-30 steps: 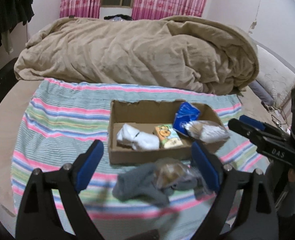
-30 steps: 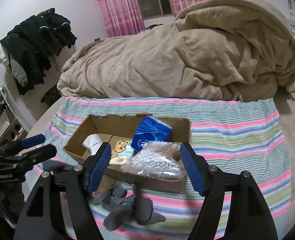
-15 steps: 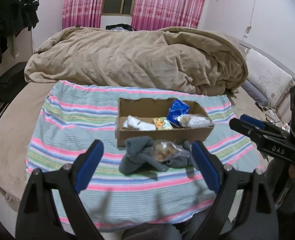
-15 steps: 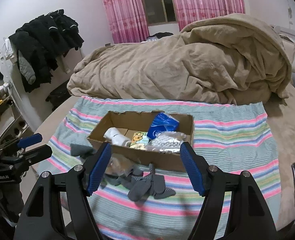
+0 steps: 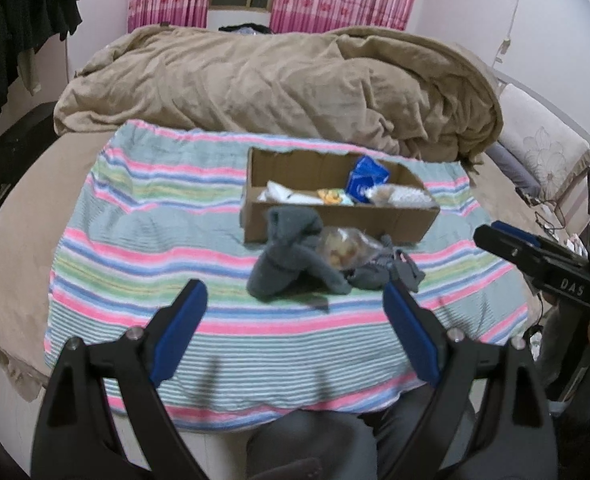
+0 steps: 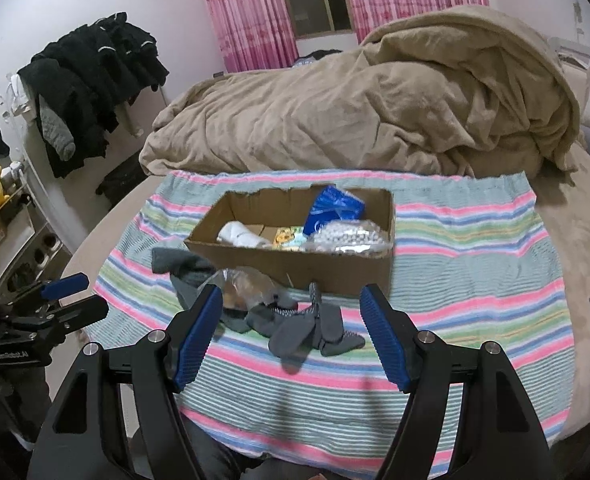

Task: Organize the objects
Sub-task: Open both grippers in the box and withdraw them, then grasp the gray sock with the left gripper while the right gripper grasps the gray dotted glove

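Both grippers, left (image 5: 295,312) and right (image 6: 291,320), held back near the bed's front edge, fingers spread wide, holding nothing. Socks (image 6: 311,324) and a clear bag (image 5: 343,246) heaped just before the box (image 6: 295,264), mid-bed. Could snag a sock along with the bag (all tangled). Hard to tell what's in the bag; blurry.

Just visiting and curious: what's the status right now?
Both grippers, left and right, open, empty. Grey socks and clear bag outside cardboard box. Nothing in the way.
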A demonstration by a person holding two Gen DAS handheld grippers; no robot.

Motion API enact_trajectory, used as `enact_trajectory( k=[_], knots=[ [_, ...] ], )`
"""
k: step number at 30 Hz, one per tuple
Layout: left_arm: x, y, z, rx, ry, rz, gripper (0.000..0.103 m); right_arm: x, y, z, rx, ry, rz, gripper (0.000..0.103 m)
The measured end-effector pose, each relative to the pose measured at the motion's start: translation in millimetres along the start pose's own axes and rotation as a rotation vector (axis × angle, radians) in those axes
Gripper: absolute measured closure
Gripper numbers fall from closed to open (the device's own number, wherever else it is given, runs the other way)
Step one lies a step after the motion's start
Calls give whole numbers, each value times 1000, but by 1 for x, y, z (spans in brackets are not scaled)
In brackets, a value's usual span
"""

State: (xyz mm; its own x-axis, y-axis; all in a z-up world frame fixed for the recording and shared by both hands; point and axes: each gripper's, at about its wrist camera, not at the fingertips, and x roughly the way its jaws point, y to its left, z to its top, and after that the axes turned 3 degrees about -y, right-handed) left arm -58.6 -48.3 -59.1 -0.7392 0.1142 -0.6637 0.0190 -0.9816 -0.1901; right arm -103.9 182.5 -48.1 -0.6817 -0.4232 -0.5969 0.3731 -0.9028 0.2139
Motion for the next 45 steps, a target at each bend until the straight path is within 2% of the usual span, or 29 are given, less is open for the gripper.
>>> enact_trajectory(
  k=[12,18,23,31,34,36,37,39,40,41,45],
  knots=[
    [51,9,-14,-9,77,-7,13,36,-14,-17,21,71,-9,29],
    [74,14,-18,10,86,14,13,60,-22,-24,32,115,-14,29],
    [93,19,-19,14,89,21,21,82,-27,-29,40,150,-12,29],
    [120,17,-19,57,76,35,22,114,-33,-37,53,201,-4,29],
    [129,17,-20,61,84,29,35,123,-33,-41,60,218,8,29],
    [134,18,-20,62,95,24,49,126,-31,-44,57,220,13,29],
    [136,17,-21,64,98,21,52,127,-30,-45,55,221,13,29],
    [135,15,-21,70,91,14,58,128,-28,-45,52,221,23,38],
    [134,14,-21,74,88,12,59,128,-26,-46,52,225,48,58],
    [133,13,-22,77,87,12,61,128,-23,-47,48,229,74,63],
    [126,13,-24,71,84,3,67,125,-15,-48,7,222,48,67]
  ],
)
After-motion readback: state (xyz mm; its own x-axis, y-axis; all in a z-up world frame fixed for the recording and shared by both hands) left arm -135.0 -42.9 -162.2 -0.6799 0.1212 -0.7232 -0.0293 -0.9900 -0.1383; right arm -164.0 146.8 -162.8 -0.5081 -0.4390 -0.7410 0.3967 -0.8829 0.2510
